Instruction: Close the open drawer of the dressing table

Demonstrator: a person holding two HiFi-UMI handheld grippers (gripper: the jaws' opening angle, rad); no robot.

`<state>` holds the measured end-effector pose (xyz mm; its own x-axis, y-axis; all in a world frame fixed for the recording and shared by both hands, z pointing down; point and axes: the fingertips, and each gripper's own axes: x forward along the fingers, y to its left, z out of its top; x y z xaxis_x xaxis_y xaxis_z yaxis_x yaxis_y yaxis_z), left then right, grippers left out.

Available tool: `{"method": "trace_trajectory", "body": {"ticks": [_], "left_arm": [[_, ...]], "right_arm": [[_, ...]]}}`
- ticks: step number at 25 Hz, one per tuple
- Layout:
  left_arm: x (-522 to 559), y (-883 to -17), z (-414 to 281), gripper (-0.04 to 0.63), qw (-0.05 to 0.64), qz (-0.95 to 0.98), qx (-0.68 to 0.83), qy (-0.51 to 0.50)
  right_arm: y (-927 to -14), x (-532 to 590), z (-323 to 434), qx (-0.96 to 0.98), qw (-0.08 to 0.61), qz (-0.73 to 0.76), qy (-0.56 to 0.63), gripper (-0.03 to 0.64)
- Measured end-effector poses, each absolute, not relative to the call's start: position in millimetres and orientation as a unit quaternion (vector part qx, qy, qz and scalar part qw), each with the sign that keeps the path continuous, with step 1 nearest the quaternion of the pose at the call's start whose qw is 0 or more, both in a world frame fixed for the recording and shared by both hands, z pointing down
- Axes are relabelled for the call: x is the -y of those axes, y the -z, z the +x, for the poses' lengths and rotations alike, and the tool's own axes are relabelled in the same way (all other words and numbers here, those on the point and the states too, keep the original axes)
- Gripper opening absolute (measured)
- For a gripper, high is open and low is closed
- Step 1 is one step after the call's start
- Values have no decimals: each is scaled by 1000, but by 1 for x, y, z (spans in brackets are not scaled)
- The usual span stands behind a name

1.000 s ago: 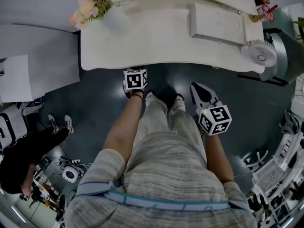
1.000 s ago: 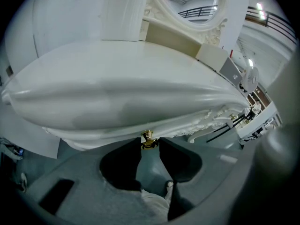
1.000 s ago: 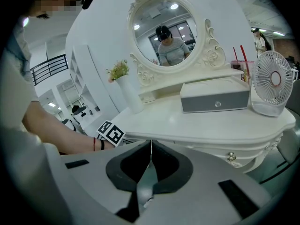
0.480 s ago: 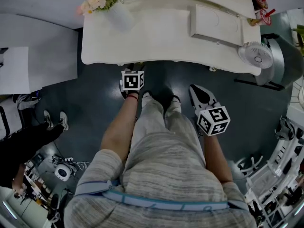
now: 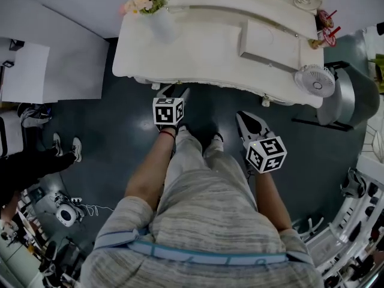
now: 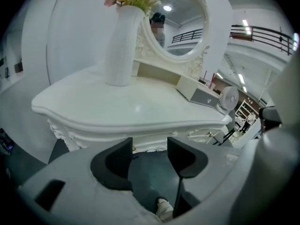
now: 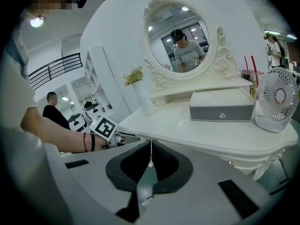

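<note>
The white dressing table (image 5: 198, 47) fills the top of the head view, and no drawer sticks out past its front edge there. My left gripper (image 5: 174, 90) hangs just in front of that edge with its jaws open and empty. In the left gripper view it (image 6: 150, 151) points at the carved front apron (image 6: 187, 136) under the tabletop (image 6: 117, 107), where a small gold knob (image 6: 134, 148) shows. My right gripper (image 5: 245, 116) is farther back, beside the person's right leg. Its (image 7: 150, 146) pads meet with nothing between them.
On the tabletop stand a white vase with flowers (image 5: 157, 14), a small grey-fronted drawer box (image 5: 270, 41), a desk fan (image 5: 315, 80) and a cup with straws (image 5: 324, 35). An oval mirror (image 7: 176, 36) rises at the back. Another person (image 5: 24, 167) stands at the left.
The left gripper has come up and out from under the table's front edge, so its jaws now show. The table has slid right in the view. The right gripper has barely shifted.
</note>
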<state>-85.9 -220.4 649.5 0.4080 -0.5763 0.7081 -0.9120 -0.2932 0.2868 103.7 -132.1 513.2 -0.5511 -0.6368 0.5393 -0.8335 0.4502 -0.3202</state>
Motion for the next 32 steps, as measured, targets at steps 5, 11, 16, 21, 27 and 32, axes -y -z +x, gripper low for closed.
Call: {"method": "trace_trajectory", "body": {"ticks": [5,11,16,21,27,32], "left_arm": [[211,-597,-65,120,312,789,489,-205],[201,-534,-42,42,286,812,485,-155],[176,-483,-13,14,254,847,452,-122],[139,-428,21,14,208,886,406,-79],[113,-384,37,14,187,905,381,-41],[97,-362,44,14,179,908,377,-21]], "right_arm": [[-498,130,108,849,166,426,-266,11],[-474,132,114,864,148,414,-245,11],[-444,123,120,875,123,403,-239,11],[-405,108,122,889,101,391,-217,11],[-375,91,117,901,86,376,-201,11],[-363,79,124,901,82,374,-203,9]]}}
